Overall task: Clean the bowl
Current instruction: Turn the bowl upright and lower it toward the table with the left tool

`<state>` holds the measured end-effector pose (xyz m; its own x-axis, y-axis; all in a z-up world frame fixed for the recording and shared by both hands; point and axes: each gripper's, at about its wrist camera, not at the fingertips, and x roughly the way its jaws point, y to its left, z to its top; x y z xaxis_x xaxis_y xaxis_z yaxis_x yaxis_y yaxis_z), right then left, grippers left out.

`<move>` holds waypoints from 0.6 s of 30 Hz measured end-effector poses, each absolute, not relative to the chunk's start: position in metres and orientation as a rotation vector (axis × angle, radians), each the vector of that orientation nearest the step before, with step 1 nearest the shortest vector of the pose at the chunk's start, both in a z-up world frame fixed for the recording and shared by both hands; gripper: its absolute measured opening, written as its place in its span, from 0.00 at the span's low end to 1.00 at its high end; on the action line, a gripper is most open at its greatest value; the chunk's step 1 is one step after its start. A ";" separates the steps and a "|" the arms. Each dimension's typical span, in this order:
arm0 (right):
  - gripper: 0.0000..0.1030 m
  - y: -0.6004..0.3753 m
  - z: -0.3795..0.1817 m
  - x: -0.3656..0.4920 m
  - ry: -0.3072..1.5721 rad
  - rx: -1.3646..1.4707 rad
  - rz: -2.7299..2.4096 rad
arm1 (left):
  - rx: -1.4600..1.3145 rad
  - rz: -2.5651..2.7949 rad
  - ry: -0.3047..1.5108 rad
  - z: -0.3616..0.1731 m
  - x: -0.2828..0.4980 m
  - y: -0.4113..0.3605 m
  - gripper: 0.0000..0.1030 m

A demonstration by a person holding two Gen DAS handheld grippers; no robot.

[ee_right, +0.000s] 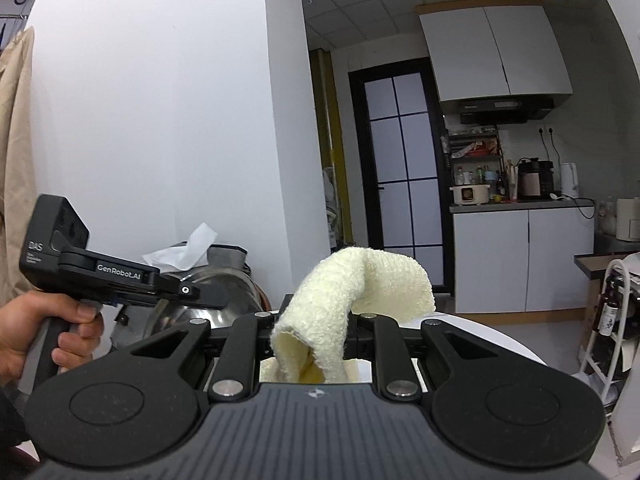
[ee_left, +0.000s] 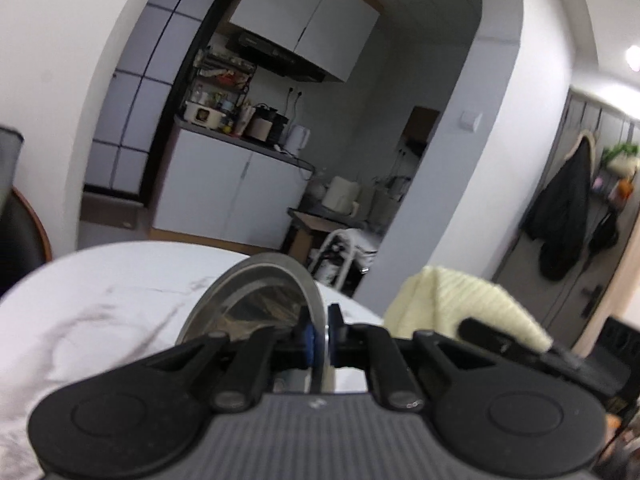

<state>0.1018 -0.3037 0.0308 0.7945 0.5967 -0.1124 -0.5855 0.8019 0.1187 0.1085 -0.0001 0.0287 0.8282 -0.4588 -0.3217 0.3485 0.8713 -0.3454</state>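
Note:
My left gripper [ee_left: 320, 340] is shut on the rim of a steel bowl [ee_left: 256, 300] and holds it tilted on edge above the white marble table [ee_left: 100, 300]. The bowl also shows in the right wrist view [ee_right: 216, 296], behind the left gripper [ee_right: 208, 300] held by a hand. My right gripper [ee_right: 316, 336] is shut on a pale yellow cloth [ee_right: 352, 288], which drapes over the fingers. The cloth also shows in the left wrist view [ee_left: 460, 304], just right of the bowl.
A tissue box [ee_right: 192, 248] stands behind the bowl. A kitchen counter with appliances [ee_left: 248, 128] lies beyond the arch. A white rack [ee_right: 612, 320] stands right of the table. A dark chair [ee_left: 20, 232] is at the left.

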 end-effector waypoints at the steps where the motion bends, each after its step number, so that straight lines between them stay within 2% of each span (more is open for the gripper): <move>1: 0.20 -0.304 0.031 0.102 0.143 0.078 0.622 | -0.261 -0.421 0.408 0.030 0.107 -0.002 0.07; 7: 0.20 -0.308 0.030 0.104 0.129 0.068 0.531 | -0.117 -0.327 0.405 0.036 0.104 -0.013 0.07; 18: 0.20 -0.308 0.018 0.117 0.205 0.044 0.469 | -0.137 -0.401 0.472 0.026 0.120 -0.026 0.08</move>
